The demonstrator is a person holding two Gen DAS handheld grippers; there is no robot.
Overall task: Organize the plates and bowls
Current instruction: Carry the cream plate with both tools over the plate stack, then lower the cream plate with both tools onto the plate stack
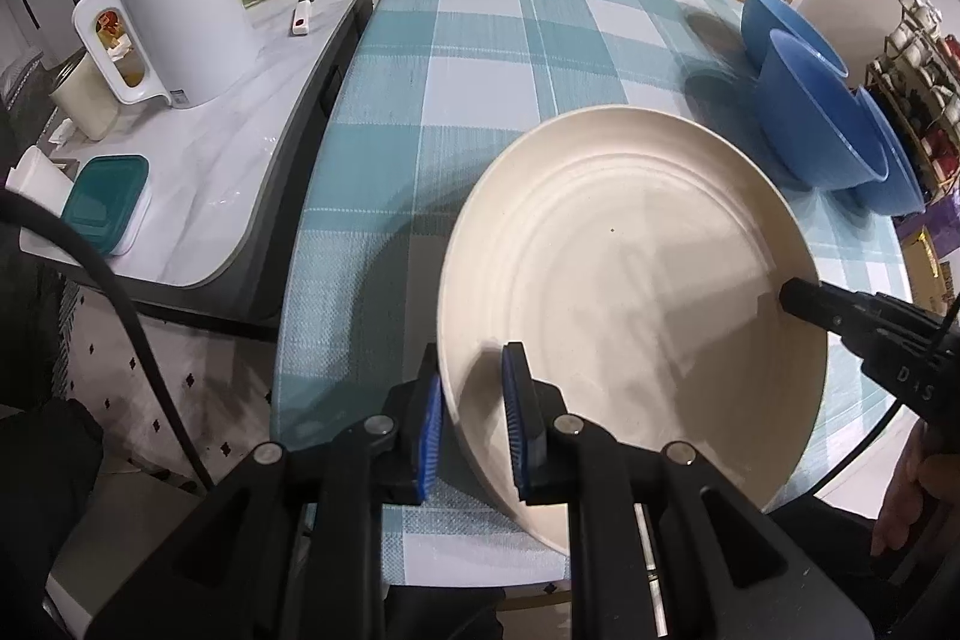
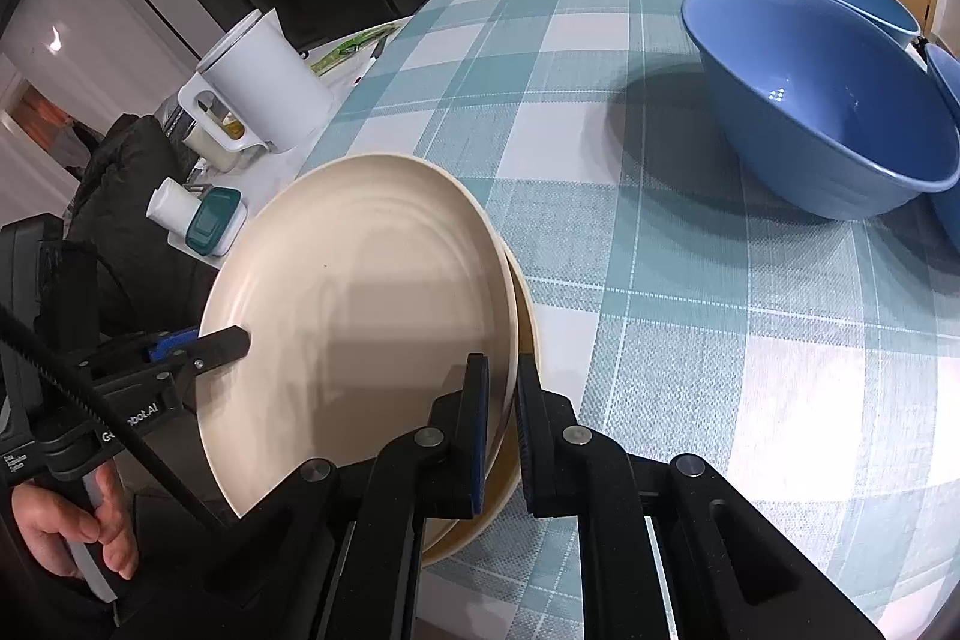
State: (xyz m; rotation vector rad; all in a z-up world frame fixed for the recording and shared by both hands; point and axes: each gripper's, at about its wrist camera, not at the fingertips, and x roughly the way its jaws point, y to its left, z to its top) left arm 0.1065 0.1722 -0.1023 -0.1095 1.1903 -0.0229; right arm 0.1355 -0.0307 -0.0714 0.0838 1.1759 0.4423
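Observation:
A stack of cream plates [image 1: 630, 280] [image 2: 360, 280] is held tilted over the near part of the checked tablecloth [image 1: 480, 39] [image 2: 720, 310]. My left gripper [image 1: 473, 364] is shut on the stack's near left rim. In the right wrist view the left gripper [image 2: 240, 337] shows at the stack's left side. My right gripper [image 2: 503, 370] is shut on the opposite rim, where at least two plate edges show. It reaches in from the right as a black finger [image 1: 798, 295]. Three blue bowls [image 1: 822, 123] [image 2: 822, 99] stand at the table's right side.
A marble side counter [image 1: 240, 147] to the left carries a white jug [image 1: 180, 9] [image 2: 264, 81], a teal-lidded box [image 1: 108, 202] [image 2: 210, 220] and a knife [image 1: 303, 9]. A rack of cups [image 1: 918, 57] stands beyond the bowls. A hand [image 2: 78, 526] grips the left tool.

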